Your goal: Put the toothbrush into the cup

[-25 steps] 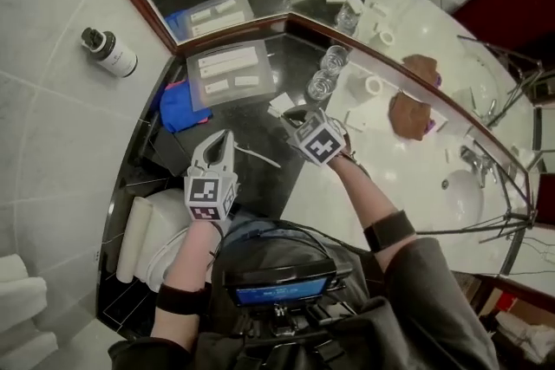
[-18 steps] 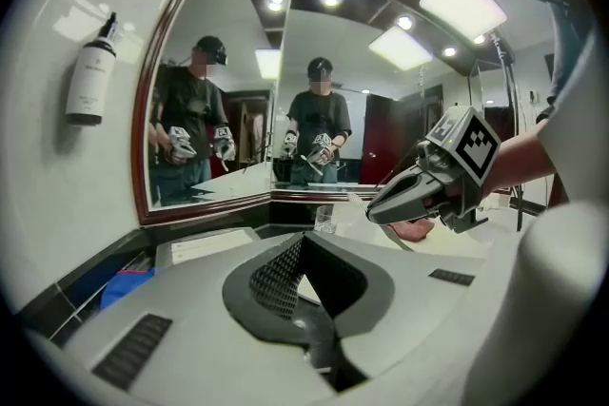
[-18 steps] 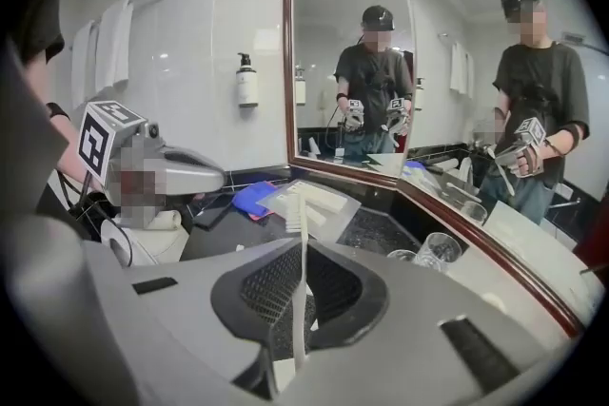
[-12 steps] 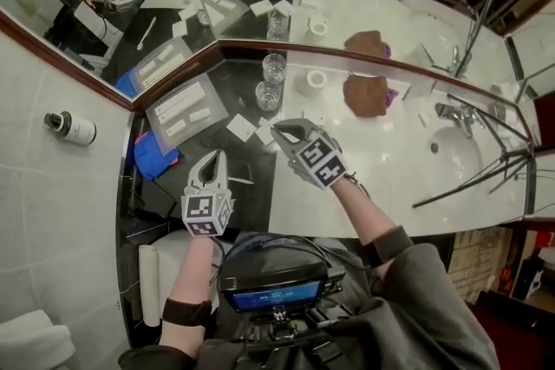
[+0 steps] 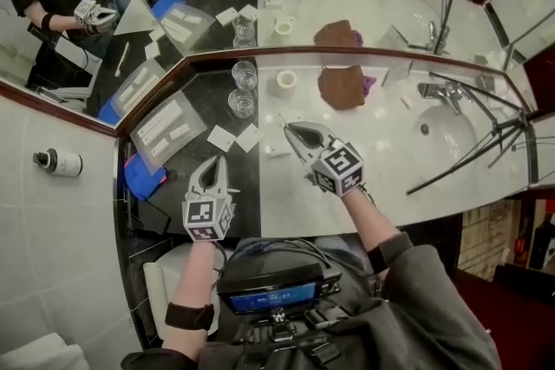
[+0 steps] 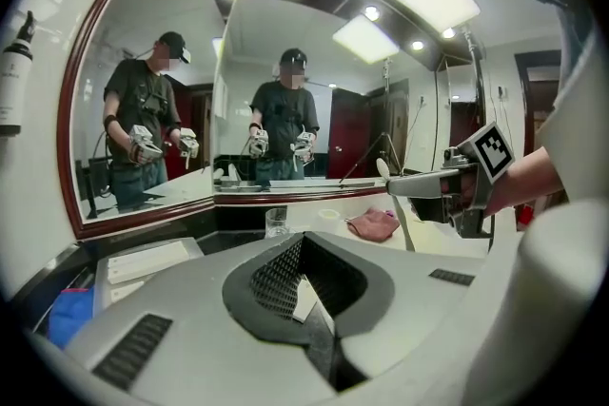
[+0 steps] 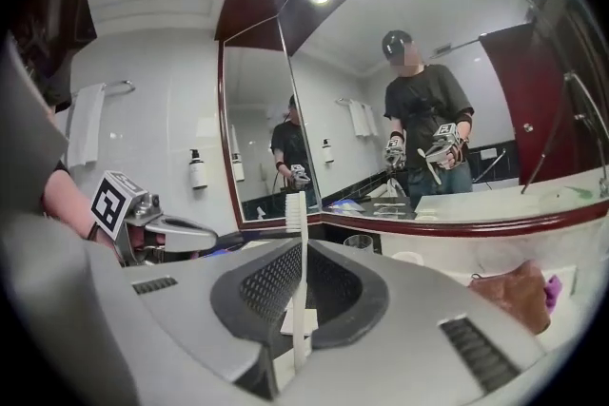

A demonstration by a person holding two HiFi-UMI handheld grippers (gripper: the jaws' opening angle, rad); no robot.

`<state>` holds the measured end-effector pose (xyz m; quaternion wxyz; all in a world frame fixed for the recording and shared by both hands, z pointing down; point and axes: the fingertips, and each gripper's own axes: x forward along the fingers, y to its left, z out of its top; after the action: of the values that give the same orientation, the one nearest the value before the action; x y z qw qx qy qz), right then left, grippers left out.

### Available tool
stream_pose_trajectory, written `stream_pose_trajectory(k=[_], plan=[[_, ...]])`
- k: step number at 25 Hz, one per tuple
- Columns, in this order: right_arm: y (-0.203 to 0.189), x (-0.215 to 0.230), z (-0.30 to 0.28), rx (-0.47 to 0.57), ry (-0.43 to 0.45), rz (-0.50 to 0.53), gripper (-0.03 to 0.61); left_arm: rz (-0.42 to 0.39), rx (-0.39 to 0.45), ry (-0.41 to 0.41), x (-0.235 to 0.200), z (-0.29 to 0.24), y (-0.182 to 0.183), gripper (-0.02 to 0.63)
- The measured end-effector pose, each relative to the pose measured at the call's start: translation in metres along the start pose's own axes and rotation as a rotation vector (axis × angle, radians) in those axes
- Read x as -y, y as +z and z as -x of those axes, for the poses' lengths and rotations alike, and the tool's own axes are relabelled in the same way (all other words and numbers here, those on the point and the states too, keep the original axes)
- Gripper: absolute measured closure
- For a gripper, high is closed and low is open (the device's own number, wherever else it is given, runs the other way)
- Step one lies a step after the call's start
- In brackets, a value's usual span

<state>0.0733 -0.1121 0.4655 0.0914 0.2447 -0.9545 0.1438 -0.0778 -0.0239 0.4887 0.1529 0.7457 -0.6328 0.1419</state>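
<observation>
My right gripper hovers over the white counter, shut on a white toothbrush. The brush stands upright between the jaws with its bristle head on top. From the left gripper view the toothbrush crosses the right gripper's tips. Two clear glass cups stand by the mirror, up and left of the right gripper. The nearer cup shows just past the jaws. My left gripper is shut and empty over the black counter, also seen as a closed left gripper.
A brown cloth and a white roll lie by the mirror. Sink and faucet are to the right, under thin metal stand legs. White paper squares, a clear packet and a blue cloth lie on the black part.
Both hands have shifted right along the counter. The right gripper has risen and rolled, carrying the toothbrush from the black part out over the white counter.
</observation>
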Motion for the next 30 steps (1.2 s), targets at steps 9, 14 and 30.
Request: stream_pose_trajectory(k=[9,14,30], plan=[[0.006,0.025,0.002,0.096,-0.039,-0.038,0.545,0.001,-0.026,-0.011,0.013,-0.016,-0.006,0.612],[0.028,0.035,-0.027,0.160,-0.035,-0.021,0.545,0.003,-0.005,-0.011,0.010,-0.033,0.001,0.612],[0.067,0.092,-0.147,0.332,-0.085,-0.016,0.545,0.004,0.043,-0.042,-0.020,-0.113,0.007,0.612]])
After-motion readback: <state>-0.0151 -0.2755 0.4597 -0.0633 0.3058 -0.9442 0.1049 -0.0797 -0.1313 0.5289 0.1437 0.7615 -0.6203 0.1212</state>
